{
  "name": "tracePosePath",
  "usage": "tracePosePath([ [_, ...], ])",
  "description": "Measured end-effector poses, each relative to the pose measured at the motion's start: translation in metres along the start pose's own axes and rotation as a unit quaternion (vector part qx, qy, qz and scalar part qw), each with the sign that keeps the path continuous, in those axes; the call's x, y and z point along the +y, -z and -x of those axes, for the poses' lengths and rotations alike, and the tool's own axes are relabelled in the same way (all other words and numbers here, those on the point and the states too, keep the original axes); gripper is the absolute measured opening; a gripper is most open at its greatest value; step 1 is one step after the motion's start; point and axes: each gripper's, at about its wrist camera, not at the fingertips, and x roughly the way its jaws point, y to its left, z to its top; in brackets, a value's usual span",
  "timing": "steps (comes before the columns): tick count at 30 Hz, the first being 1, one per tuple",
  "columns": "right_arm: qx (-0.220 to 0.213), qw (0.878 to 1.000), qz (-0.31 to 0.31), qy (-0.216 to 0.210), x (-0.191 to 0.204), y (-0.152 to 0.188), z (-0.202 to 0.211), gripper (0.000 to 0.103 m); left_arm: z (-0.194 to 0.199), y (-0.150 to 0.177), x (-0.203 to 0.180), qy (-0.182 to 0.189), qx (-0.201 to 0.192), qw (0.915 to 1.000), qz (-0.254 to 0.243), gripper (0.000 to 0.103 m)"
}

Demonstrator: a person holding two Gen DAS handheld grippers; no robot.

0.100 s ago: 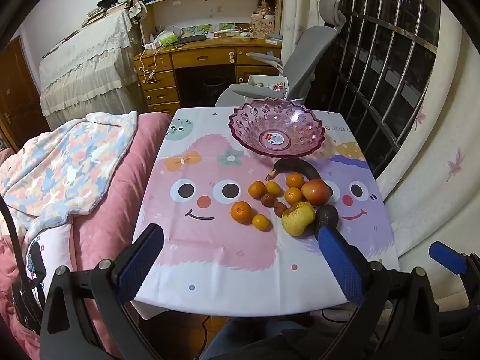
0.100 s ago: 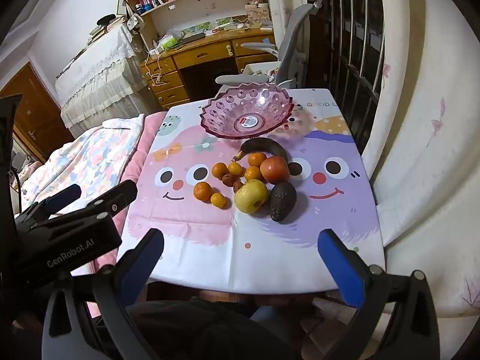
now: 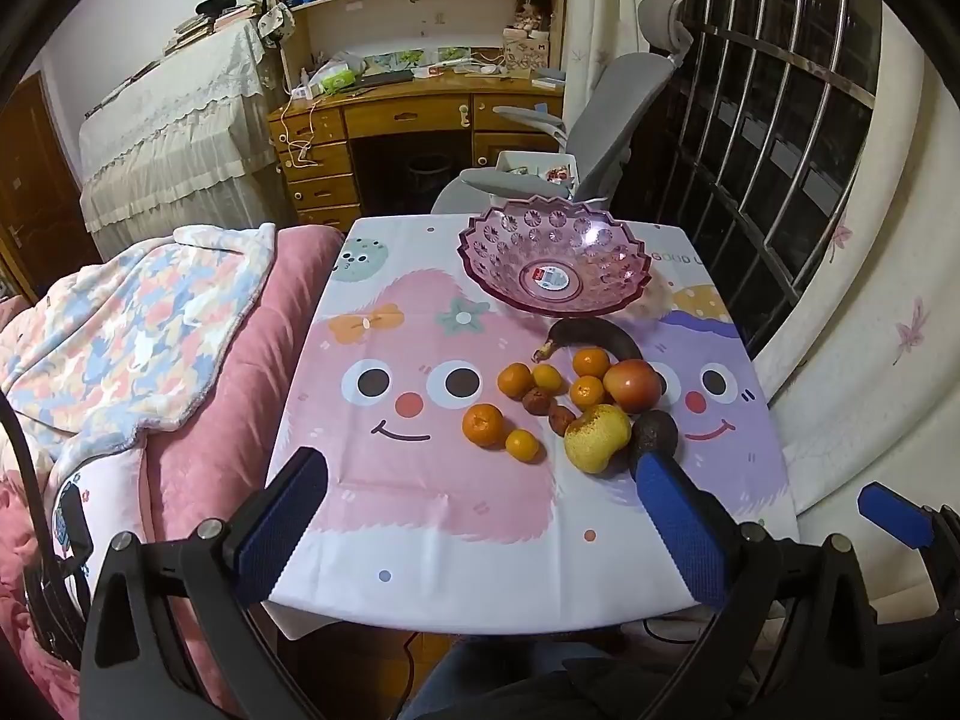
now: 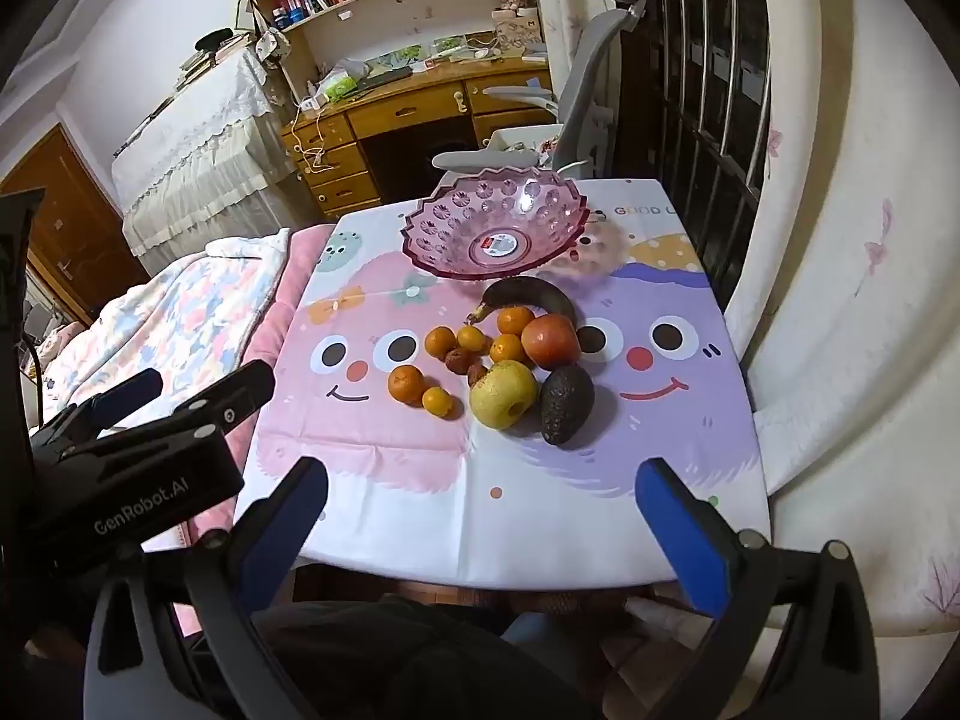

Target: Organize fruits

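Observation:
An empty pink plastic bowl stands at the table's far side. In front of it lies a fruit cluster: a dark banana, a red apple, a yellow pear, an avocado, several small oranges and two brown dried fruits. My left gripper is open and empty above the near table edge. My right gripper is open and empty, also short of the fruit.
The small table has a cartoon cloth. A bed with a pink quilt runs along its left. A grey office chair and wooden desk stand behind. A barred window and curtain are on the right.

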Motion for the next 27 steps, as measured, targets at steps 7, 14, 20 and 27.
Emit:
tracePosePath([
  [7, -0.001, 1.000, 0.001, 0.001, 0.002, -0.001, -0.001, 0.103, 0.000, -0.001, 0.001, -0.001, 0.000, 1.0000, 0.001, 0.102],
  [14, 0.000, 1.000, 0.002, 0.004, 0.003, -0.004, 0.003, 0.103, 0.000, 0.000, 0.001, 0.001, -0.001, 1.0000, 0.003, 0.102],
  [20, 0.004, 1.000, -0.002, 0.005, 0.005, -0.003, 0.001, 0.103, 0.000, 0.000, 0.003, 0.002, 0.002, 1.0000, 0.004, 0.102],
  [27, 0.012, 1.000, -0.006, 0.005, 0.004, -0.001, -0.007, 0.103, -0.012, 0.004, 0.007, 0.005, 0.009, 0.9999, 0.006, 0.102],
])
